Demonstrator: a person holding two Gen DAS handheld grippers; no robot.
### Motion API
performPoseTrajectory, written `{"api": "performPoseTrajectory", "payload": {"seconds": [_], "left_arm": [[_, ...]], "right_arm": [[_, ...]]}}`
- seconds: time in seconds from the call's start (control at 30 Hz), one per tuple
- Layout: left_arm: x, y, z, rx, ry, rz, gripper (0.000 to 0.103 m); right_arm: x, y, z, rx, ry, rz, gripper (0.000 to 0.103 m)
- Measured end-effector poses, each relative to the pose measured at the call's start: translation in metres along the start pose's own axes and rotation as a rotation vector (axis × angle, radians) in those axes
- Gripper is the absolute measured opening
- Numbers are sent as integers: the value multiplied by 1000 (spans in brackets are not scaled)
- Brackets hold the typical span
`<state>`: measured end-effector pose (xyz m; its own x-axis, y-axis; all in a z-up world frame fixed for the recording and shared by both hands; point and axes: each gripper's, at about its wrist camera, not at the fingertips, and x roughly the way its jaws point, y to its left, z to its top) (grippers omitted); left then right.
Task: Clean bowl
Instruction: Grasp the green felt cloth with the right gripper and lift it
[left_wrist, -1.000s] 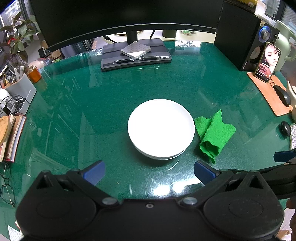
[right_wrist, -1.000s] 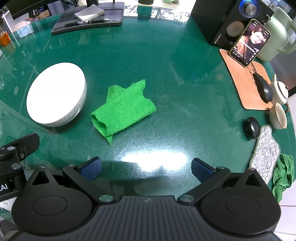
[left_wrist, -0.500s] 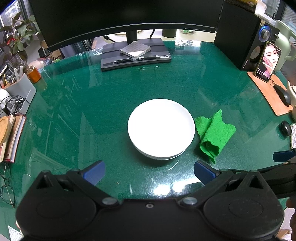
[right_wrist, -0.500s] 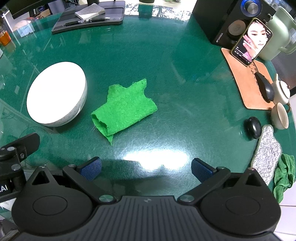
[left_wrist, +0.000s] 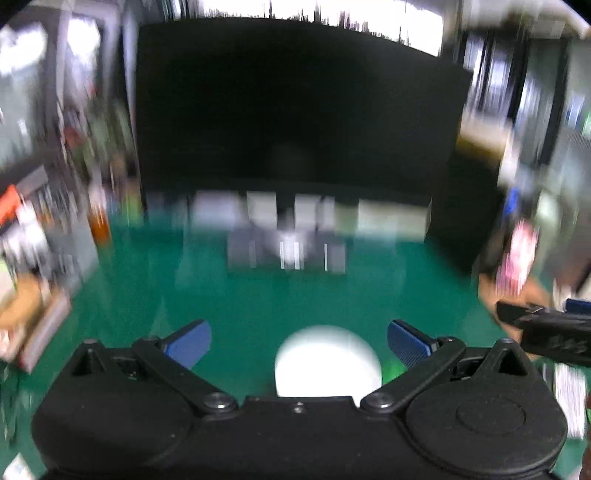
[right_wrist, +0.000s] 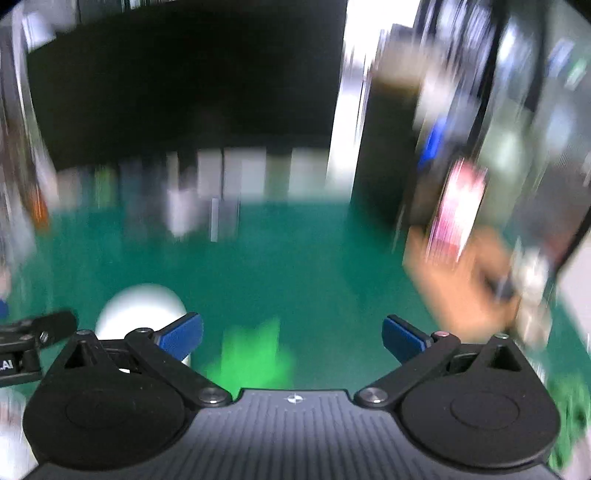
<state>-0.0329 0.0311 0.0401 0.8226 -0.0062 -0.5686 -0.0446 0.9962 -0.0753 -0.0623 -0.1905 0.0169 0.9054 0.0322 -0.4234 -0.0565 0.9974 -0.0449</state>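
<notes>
Both views now blur and tilt up since a second ago; left gripper (left_wrist: 299, 339) and right gripper (right_wrist: 291, 338) spread, empty; bowl (left_wrist: 327, 360) and cloth (right_wrist: 255, 356) untouched.

An office desk: big dark monitor (left_wrist: 299, 107) fills the upper frame above a green desktop (left_wrist: 369, 291), all blurred.

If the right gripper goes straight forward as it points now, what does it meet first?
Probably the green cloth, lying low between the open right gripper jaws. The picture is blurred, so depth is uncertain.
</notes>
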Motion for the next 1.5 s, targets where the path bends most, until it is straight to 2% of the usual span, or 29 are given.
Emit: {"api": "performPoseTrajectory", "payload": {"seconds": [0.03,0.07,0.1,0.17,0.2,0.23,0.3,0.37,0.43,0.47,0.5,0.53,0.57,0.6,0.67,0.77,0.8,0.83,0.9,0.97,1.0,1.03,1.07,1.1,1.2,1.3,1.4,1.47,1.5], "left_arm": [[1,-1,-2,16,-15,-3,103],[2,-2,-4,32,-31,-6,103],[4,-2,-7,43,-34,-7,102],[8,-1,-13,27,0,-20,102],[10,0,-14,19,11,-17,102],[13,2,-16,10,23,-10,102],[23,10,-16,-21,50,19,102],[37,21,-18,-68,116,31,102],[50,27,-23,-81,188,7,94],[55,29,-26,-80,214,-7,75],[60,30,-30,-79,238,-19,54],[64,29,-34,-77,257,-29,49],[68,28,-37,-76,276,-38,43],[72,27,-41,-76,294,-48,41],[80,27,-48,-85,330,-65,41],[80,29,-51,-91,319,-83,41],[82,29,-53,-88,323,-84,42],[86,29,-53,-85,333,-87,42],[93,27,-54,-82,346,-95,42],[98,25,-55,-75,357,-111,42],[100,23,-56,-70,360,-120,42],[102,22,-56,-64,360,-126,42],[104,21,-56,-57,361,-131,41],[107,19,-56,-51,362,-131,41],[110,18,-57,-36,345,-113,31],[112,21,-59,-47,327,-112,22],[115,21,-60,-40,318,-114,15],[119,21,-62,-42,332,-113,13],[122,22,-63,-49,343,-116,13]], "right_arm": [[-12,-3,-14,-6,-176,3,103],[-6,0,-22,-15,-159,-27,103],[2,3,-28,-29,-114,-49,103],[34,11,-35,-89,176,-38,103],[46,15,-41,-115,275,-17,102],[54,17,-45,-124,324,-10,102],[57,14,-45,-90,329,29,102],[60,9,-42,-52,320,60,102],[76,-1,-43,44,353,82,98],[85,-9,-44,115,382,95,90],[91,-18,-44,190,418,110,60],[102,-22,-48,230,468,121,29],[113,-25,-52,261,512,129,23],[121,-26,-58,260,531,124,22],[128,-20,-65,242,521,126,24],[132,-14,-67,241,472,152,27],[133,-12,-67,236,454,162,37],[134,-10,-67,225,441,169,55],[144,0,-72,157,447,150,68],[152,9,-79,98,461,138,64],[153,13,-81,52,449,125,56],[154,18,-83,7,435,121,40],[153,22,-83,-32,418,149,32],[151,23,-83,-48,411,174,19],[147,20,-77,-33,398,165,12],[134,8,-57,23,301,178,12],[111,10,-26,3,115,297,12],[99,21,-7,5,-1,438,13],[99,29,-4,-9,-21,506,13]]}}
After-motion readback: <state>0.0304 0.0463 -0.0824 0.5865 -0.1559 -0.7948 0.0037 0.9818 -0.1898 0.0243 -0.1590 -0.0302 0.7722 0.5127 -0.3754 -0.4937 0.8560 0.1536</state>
